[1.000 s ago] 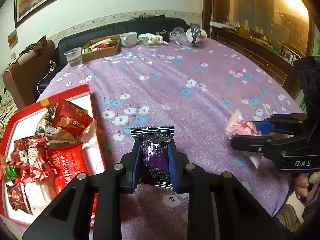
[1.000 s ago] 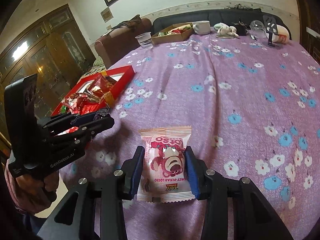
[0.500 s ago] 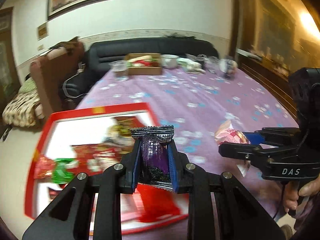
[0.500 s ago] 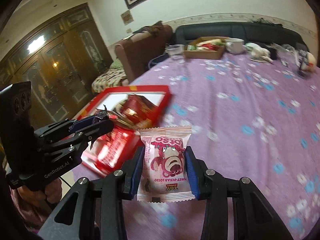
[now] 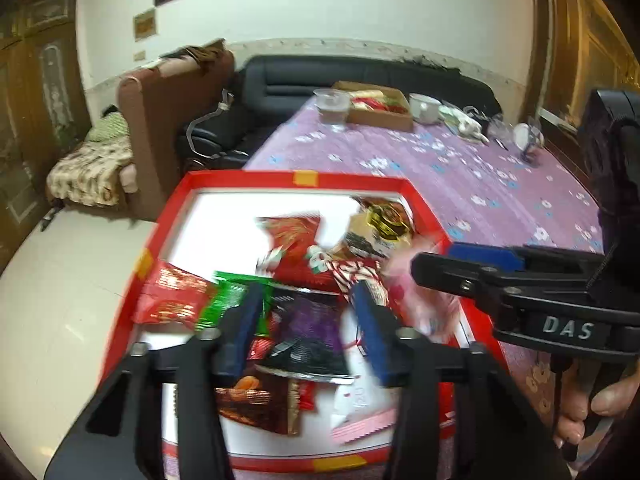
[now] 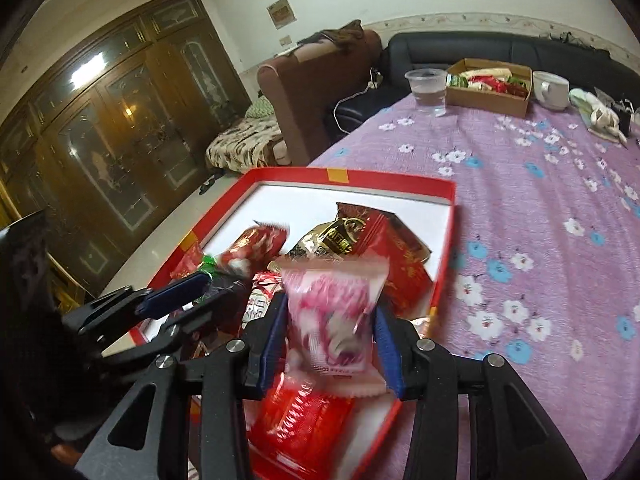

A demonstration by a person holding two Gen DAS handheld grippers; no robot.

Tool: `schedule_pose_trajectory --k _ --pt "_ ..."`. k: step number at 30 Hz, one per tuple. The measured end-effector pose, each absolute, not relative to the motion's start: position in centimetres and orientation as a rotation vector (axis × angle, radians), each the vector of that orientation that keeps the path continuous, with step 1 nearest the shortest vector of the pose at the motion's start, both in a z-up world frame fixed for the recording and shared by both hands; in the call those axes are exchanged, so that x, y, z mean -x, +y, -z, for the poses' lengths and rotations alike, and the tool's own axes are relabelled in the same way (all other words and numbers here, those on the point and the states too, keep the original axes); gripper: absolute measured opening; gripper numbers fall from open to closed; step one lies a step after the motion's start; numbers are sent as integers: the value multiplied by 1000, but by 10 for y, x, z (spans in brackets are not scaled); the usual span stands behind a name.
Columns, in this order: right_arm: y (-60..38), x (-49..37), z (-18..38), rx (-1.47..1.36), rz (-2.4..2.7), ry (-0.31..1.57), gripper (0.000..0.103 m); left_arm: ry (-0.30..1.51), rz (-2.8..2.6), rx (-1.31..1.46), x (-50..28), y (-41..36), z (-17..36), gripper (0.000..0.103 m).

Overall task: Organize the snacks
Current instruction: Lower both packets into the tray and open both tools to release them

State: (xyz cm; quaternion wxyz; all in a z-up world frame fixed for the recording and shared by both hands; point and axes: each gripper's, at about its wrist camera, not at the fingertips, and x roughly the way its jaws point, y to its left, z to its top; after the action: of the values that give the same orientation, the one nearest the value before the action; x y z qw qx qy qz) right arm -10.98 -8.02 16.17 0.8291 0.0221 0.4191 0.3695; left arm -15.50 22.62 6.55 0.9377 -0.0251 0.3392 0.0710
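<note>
Left wrist view: the purple floral table (image 5: 492, 184) is stretching away wide and bare on the right, while the red tray (image 5: 240, 179) is sitting at its near-left edge, overhanging toward the floor. The tray's far half is showing white and free — its near half is crowded with wrappers. The left gripper (image 5: 308, 316) is opening, the purple packet (image 5: 308, 332) loose between its blue pads above that heap. The right gripper (image 6: 330, 340) is opening too — the pink packet (image 6: 332, 312), blurred, lying between its pads over the tray's right rim.
</note>
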Motion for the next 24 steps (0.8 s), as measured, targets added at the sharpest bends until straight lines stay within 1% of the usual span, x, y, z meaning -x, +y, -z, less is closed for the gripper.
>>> schedule_pose_trajectory --k 1,2,3,4,6,9,14,24 --pt "-82 111 -163 -59 -780 883 54 669 -167 45 159 226 -69 71" --pt "-86 113 -165 -71 -776 867 60 638 -194 30 163 225 -73 75" --pt "-91 117 -169 -86 -769 845 63 608 -219 14 167 224 -78 84" --pt "-96 119 -172 -99 -767 829 64 577 -244 0 171 222 -82 86" --pt "-105 126 -180 -111 -764 802 69 551 -274 -6 174 222 -89 87" --pt "-110 141 -189 -98 -753 751 69 535 -310 -5 178 219 -97 90" --pt "-110 162 -200 -76 -761 704 70 523 -353 -12 187 218 -104 90" --pt "-108 178 -210 -71 -784 677 70 507 -391 20 199 226 -110 90"
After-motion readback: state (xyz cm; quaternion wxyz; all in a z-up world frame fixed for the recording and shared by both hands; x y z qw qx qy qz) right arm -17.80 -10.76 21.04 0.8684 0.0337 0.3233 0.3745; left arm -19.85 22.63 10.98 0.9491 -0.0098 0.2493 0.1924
